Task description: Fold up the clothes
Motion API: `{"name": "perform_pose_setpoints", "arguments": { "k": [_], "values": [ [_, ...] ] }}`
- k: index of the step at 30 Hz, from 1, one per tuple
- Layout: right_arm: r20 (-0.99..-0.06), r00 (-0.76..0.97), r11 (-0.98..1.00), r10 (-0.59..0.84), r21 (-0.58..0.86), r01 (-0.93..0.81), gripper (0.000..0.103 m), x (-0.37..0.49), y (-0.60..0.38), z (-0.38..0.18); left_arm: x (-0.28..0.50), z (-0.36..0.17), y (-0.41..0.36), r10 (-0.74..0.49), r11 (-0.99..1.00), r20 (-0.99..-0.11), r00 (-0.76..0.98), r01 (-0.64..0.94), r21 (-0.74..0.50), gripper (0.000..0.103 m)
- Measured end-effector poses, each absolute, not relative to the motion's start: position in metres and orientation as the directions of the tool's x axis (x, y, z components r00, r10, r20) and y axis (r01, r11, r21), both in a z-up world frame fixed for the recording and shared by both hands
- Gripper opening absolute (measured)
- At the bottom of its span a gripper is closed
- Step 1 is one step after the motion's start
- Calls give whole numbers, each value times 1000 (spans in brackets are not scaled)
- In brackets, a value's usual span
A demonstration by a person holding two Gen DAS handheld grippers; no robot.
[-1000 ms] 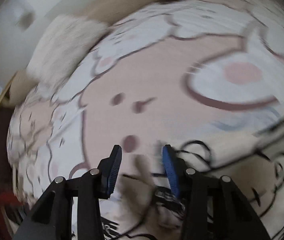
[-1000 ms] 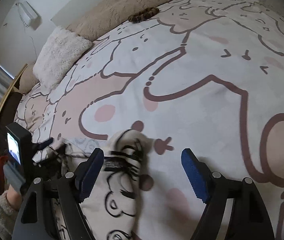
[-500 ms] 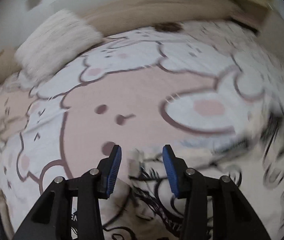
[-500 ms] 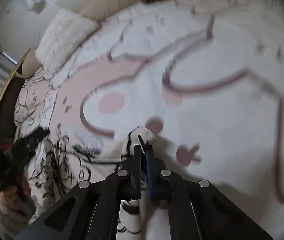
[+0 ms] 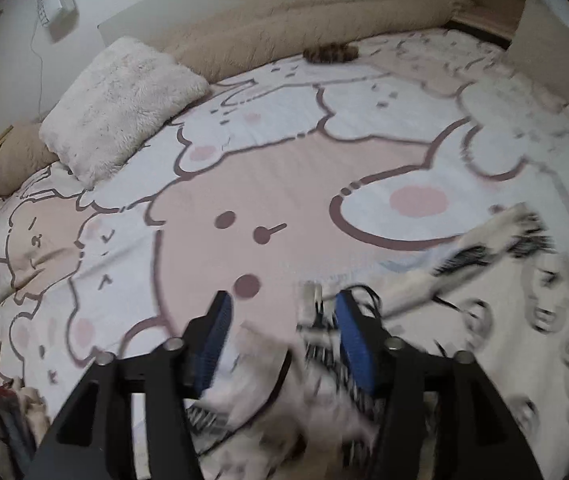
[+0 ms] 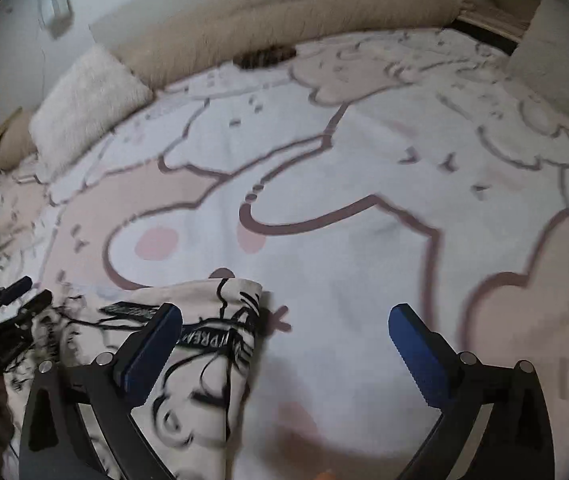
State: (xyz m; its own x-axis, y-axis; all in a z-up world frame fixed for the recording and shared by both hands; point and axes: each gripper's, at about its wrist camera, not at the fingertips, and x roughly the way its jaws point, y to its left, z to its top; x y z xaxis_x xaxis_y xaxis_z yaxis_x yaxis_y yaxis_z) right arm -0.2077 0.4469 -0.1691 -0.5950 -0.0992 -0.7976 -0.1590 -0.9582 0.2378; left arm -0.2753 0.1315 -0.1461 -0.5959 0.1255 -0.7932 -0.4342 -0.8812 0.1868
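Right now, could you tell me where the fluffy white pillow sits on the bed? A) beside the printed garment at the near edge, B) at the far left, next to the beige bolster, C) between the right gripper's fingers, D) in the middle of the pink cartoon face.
B: the fluffy white pillow lies at the far left against the beige bolster, well away from the printed garment.

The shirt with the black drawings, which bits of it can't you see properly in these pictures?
- Left wrist view: the printed garment is smeared by motion blur, so its drawings are unreadable there.
- Left wrist view: the left gripper, whose jaws are opening, covers the cloth below it.
- Right wrist view: the bottom edge cuts off the garment's lower part, and the right gripper, opening, hides some.
- Both views: what kind of garment it is stays unclear.
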Motion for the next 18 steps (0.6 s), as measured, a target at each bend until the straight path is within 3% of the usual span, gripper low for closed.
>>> {"name": "perform_pose_setpoints", "arguments": {
  "k": [3,11,16,18],
  "values": [
    [-792,-570,-947,-218,314,-75,103,-160,447,-151,-229,-114,101,168,-865,-819,-548,-480,144,63],
    [-869,-427,-968,-250,226,108,101,-21,378,-172,-83,-111,41,144,-829,-870,-473,-537,155,66],
    [-857,-426,-957,-291,254,144,67,14,337,-185,-19,-170,44,46,-781,-869,-493,-560,276,66],
    [-843,-455,-956,-287,225,186,64,11,316,-183,-6,-202,45,-35,-727,-897,-441,-605,326,66]
  ]
}}
